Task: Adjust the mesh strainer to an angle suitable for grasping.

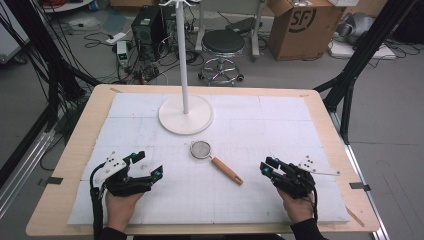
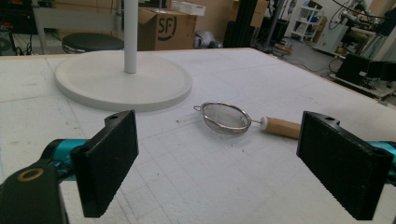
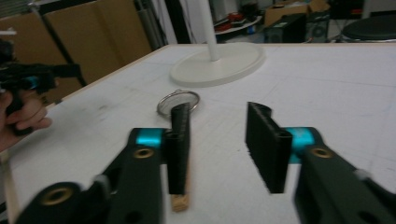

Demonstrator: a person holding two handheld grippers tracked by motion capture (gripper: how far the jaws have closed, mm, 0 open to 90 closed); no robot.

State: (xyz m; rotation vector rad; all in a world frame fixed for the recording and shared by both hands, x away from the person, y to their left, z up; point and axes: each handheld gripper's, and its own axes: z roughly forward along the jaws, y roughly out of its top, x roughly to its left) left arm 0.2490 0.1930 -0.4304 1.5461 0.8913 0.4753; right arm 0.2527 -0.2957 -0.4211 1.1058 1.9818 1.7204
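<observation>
A small metal mesh strainer (image 1: 201,149) with a wooden handle (image 1: 227,171) lies on the white mat near the table's middle, its handle slanting toward the near right. My left gripper (image 1: 150,164) rests on the mat to the strainer's left, jaws wide open and empty. In the left gripper view the strainer (image 2: 225,117) lies ahead between the two pads, well beyond them. My right gripper (image 1: 265,166) sits right of the handle's end, jaws partly apart with nothing between them. In the right gripper view (image 3: 224,144) the handle (image 3: 180,201) runs behind one jaw, outside the gap.
A white stand with a round base (image 1: 186,115) and a tall pole (image 1: 181,50) rises just beyond the strainer. The white mat (image 1: 280,130) covers most of the wooden tabletop. A stool (image 1: 222,45), boxes and cables stand on the floor beyond the far edge.
</observation>
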